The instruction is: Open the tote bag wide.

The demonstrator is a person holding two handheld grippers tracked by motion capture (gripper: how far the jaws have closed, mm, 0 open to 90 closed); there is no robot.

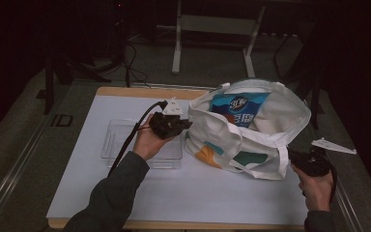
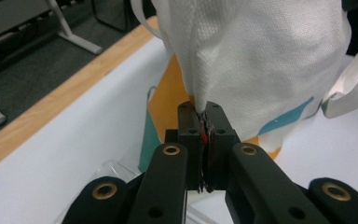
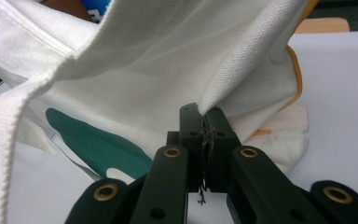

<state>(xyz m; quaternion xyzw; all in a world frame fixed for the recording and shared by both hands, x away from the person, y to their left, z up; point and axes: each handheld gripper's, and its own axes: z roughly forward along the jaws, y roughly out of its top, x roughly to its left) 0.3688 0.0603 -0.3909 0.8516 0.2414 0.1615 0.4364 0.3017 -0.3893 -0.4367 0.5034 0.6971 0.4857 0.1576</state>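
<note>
1. Grippers: left gripper (image 2: 204, 108) and right gripper (image 3: 204, 110) each pinch the tote bag (image 1: 251, 133) cloth; bag sits mid-table (image 1: 77, 164).
2. Mouth held open (blue packet (image 1: 239, 107) inside); emptying or filling apparently remains.

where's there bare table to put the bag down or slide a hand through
Bare white table runs along the near edge, in front of the tote bag and the clear plastic tray. Another free patch lies at the far left corner, behind the tray. It is crowded mid-table: the left gripper and right gripper each pinch the bag's cloth, tray close beside.
</note>
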